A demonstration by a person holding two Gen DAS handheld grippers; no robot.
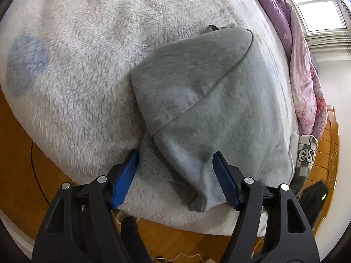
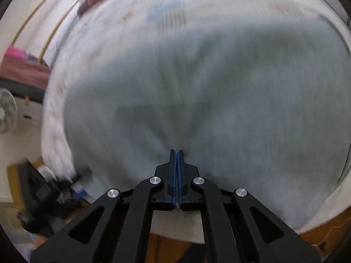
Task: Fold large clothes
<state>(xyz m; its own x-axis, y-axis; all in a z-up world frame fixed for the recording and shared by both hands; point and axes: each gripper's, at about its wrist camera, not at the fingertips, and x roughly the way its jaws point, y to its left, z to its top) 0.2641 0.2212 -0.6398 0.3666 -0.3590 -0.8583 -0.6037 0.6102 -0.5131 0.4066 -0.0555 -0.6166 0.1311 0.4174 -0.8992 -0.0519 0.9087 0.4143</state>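
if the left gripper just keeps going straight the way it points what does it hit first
Most likely the grey garment: the open left gripper has its fingers either side of the garment's near edge, on the fluffy white blanket. Depth is hard to judge.

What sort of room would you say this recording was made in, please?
Most likely a bedroom at home. A grey garment lies on a bed under a fluffy white blanket, a purple and pink quilt is heaped along the far side, and the floor is wood.
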